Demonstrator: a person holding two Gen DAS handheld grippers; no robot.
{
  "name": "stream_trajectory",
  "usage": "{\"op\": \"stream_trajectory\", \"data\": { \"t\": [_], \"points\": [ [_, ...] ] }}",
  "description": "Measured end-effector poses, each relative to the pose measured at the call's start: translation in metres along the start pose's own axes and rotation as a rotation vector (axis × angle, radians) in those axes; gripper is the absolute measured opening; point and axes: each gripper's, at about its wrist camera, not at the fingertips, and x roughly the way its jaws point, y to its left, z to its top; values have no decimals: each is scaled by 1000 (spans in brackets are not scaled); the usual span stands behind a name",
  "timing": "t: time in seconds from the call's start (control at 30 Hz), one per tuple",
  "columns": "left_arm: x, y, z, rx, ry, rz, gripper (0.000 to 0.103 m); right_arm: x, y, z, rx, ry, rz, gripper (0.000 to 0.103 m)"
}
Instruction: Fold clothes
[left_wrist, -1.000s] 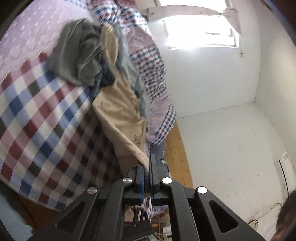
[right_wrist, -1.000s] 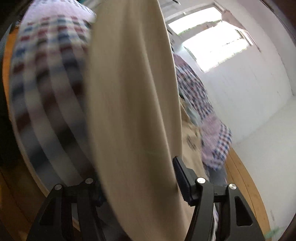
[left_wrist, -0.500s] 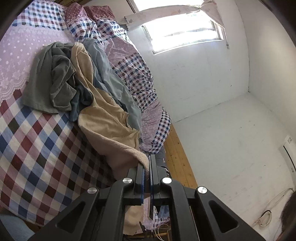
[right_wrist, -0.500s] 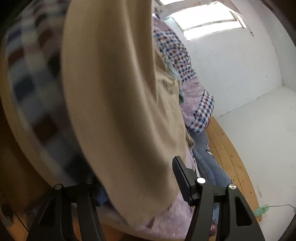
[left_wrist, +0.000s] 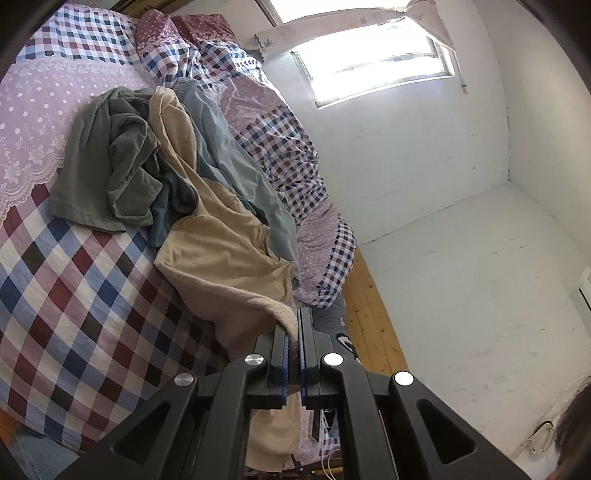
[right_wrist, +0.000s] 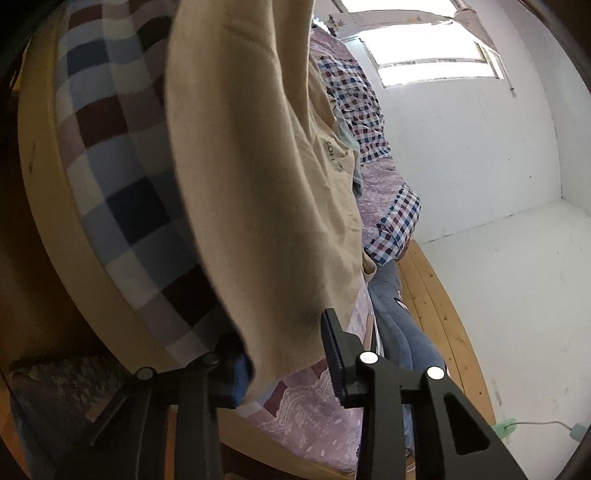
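Beige garment (left_wrist: 221, 243) lay in a long strip across the checked bedspread (left_wrist: 74, 280), running from the heap of clothes near the pillows to the bed's edge, where its fleecy hem hung over the side.

1. Left gripper (left_wrist: 294, 343): I read it as fully closed, with the fleecy hem of the beige garment pinched between its blue pads.

2. Right gripper (right_wrist: 284, 354): its jaws were closing with a thick fold of the same garment between them. The left finger was largely buried behind the cloth, so I could not confirm whether both pads pressed on it.

3. Writing: a small dark print (right_wrist: 330, 151) showed on the garment in the right wrist view. It was turned sideways, and I could not read the letters with any confidence. I found no other label or brand.

4. Heap: a grey-green garment (left_wrist: 107, 173) lay crumpled beside the beige one, and a blue-grey garment (left_wrist: 236, 166) lay along its far side, both partly under it. I could not tell what kind of clothing either was.

5. Obstructions: the beige cloth filled the middle of the right wrist view and hid most of the bed behind it. Blue denim (right_wrist: 399, 314) showed below the bed's edge, partly cut off. A dark patch of hair (left_wrist: 576, 421) entered the lower right corner of the left wrist view. The window (left_wrist: 373, 55) was overexposed.
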Motion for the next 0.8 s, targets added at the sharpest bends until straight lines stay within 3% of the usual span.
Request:
{"op": "stream_trajectory", "data": {
  "t": [0.07, 0.17, 0.3, 0.63, 0.8],
  "points": [
    [2, 2, -1, -3, 1, 10, 2, -2, -1, -2, -12, 5, 8, 11],
    [3, 3, -2, -3, 2, 27, 2, -11, -9, -5, -14, -5, 23, 0],
    [1, 3, -4, -3, 5, 41, 2, -28, -39, -5, 56, -9, 21, 0],
    [-17, 2, -17, -2, 33, 80, 2, -65, -165, -16, 281, -26, -37, 0],
    [-32, -1, -29, -3, 55, 87, 2, -83, -196, -22, 342, -48, -64, 0]
  ]
}}
